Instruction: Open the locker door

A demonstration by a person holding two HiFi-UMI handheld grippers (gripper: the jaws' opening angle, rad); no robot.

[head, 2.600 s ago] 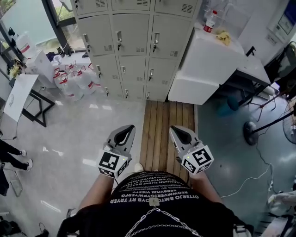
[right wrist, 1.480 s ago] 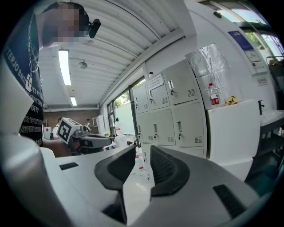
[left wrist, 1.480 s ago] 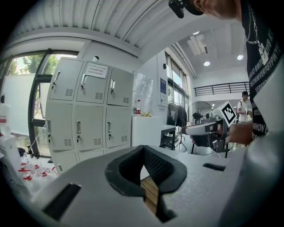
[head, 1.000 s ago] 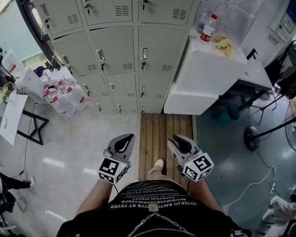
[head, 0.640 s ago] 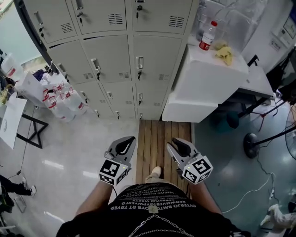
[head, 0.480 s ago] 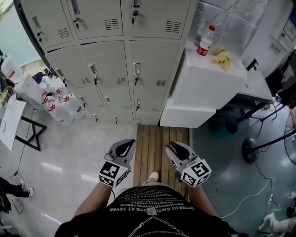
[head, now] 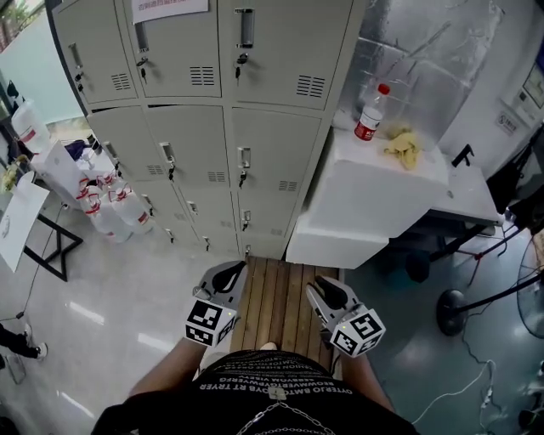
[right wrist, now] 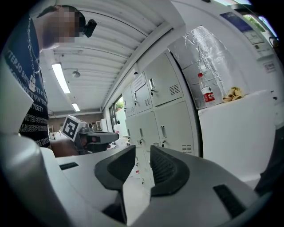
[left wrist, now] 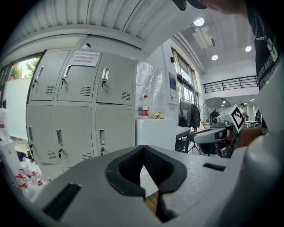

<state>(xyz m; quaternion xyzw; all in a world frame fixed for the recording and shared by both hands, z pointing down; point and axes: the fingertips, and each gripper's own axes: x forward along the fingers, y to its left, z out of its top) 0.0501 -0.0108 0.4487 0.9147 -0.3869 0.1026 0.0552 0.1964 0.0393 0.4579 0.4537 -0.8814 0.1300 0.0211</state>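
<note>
Change: lockers point(head: 265, 127) have come nearer, straight ahead, all shut, untouched | left gripper point(head: 228, 273) jaws together, empty | right gripper point(head: 325, 289) jaws slightly apart, empty | approach nearly finished, opening not begun.

lockers point(head: 234, 144) closing in fast, looming larger, top row with paper notice point(head: 170, 8) sliding into view, wooden floor strip point(head: 276, 297) shrinking ahead
</note>
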